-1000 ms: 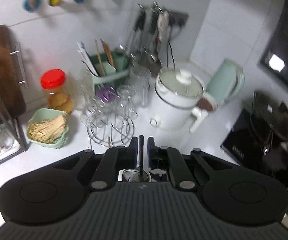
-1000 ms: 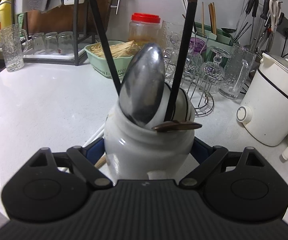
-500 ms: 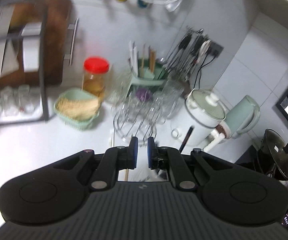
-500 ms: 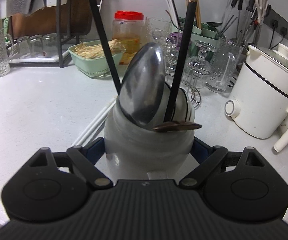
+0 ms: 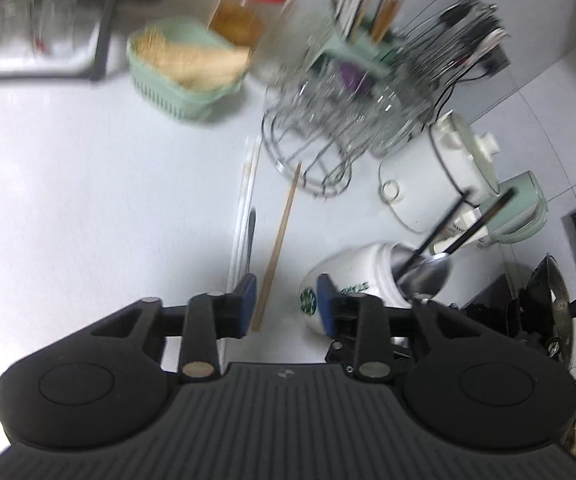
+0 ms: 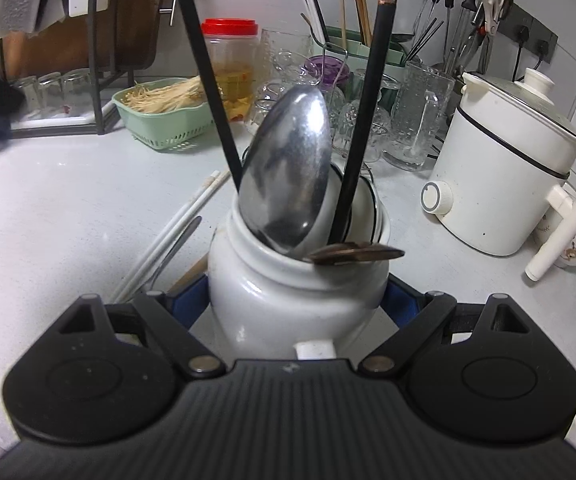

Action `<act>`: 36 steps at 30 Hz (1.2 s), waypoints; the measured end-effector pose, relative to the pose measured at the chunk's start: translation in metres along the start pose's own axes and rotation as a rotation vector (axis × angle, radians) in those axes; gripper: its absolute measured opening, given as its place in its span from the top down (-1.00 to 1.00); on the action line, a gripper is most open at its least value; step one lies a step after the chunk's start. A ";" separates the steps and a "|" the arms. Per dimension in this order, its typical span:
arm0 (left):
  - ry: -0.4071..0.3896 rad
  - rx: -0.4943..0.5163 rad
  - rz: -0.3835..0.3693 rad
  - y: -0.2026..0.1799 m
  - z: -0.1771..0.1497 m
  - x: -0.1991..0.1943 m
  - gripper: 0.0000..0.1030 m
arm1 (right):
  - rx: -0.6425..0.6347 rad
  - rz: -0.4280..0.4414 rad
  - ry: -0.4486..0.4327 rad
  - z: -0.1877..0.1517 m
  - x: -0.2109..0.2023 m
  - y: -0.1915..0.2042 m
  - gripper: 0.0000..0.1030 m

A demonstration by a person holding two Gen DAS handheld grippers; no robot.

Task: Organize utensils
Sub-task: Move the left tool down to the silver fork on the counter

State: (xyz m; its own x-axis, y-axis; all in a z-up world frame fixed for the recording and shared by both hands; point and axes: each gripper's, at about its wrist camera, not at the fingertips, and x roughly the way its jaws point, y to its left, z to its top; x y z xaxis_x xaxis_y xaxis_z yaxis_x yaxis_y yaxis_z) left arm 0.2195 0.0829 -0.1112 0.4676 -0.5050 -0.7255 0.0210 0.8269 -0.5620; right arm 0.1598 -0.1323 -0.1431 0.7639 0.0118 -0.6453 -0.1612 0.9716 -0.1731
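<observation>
My right gripper (image 6: 297, 300) is clamped on the white jar (image 6: 295, 292), a blue pad pressed to each flank of its belly; the jar stands on the white counter (image 6: 68, 208) just before my palm. Out of its mouth rise a big steel spoon (image 6: 288, 168), bowl upward, and two black chopsticks (image 6: 363, 120) leaning apart, one to each side of the spoon; a dark brown piece lies across the rim at the front, what it is I cannot tell.

My left gripper (image 5: 286, 302) hangs over the counter with its jaws opening and nothing gripped; the near end of a wooden chopstick (image 5: 278, 240) lies on the counter between them, close to the left pad (image 5: 248, 300), untouched as far as I can see; the right pad sits in front of the jar's green logo in this view, whether touching I cannot tell.

Just left of the wooden chopstick lie a pair of white chopsticks (image 5: 244, 216) and a slim dark utensil beside them, all roughly parallel.

Farther off stand a wire glass rack (image 5: 319, 136), blurred, and a white electric pot (image 6: 503, 176) to the right; beyond them a green basket (image 6: 164, 120) of pale sticks, a red-lidded jar (image 6: 230, 68), and a green utensil holder (image 6: 367, 48) against the wall.
</observation>
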 end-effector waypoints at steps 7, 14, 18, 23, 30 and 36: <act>0.125 -0.238 -0.063 0.043 0.008 0.051 0.09 | -0.005 0.004 -0.002 0.000 0.000 0.000 -0.80; 0.221 -0.404 -0.102 0.066 -0.001 0.090 0.23 | -0.015 0.011 -0.011 -0.002 -0.001 -0.002 -0.80; 0.234 -0.518 -0.080 0.079 -0.009 0.101 0.33 | -0.019 0.015 -0.013 -0.002 -0.001 -0.002 -0.80; 0.242 -0.617 -0.099 0.086 -0.015 0.108 0.46 | -0.024 0.018 -0.017 -0.003 -0.002 -0.002 -0.80; 0.253 -0.630 -0.070 0.079 -0.016 0.118 0.66 | -0.029 0.024 -0.018 -0.002 -0.001 -0.003 -0.80; 0.237 -0.636 -0.047 0.078 -0.015 0.122 0.67 | -0.035 0.028 -0.021 -0.002 -0.002 -0.003 -0.80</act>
State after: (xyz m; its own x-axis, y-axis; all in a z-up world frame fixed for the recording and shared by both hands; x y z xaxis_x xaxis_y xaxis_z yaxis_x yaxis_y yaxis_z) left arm 0.2648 0.0824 -0.2496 0.2708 -0.6379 -0.7210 -0.5212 0.5325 -0.6669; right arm 0.1573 -0.1356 -0.1433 0.7713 0.0444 -0.6349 -0.2047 0.9619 -0.1814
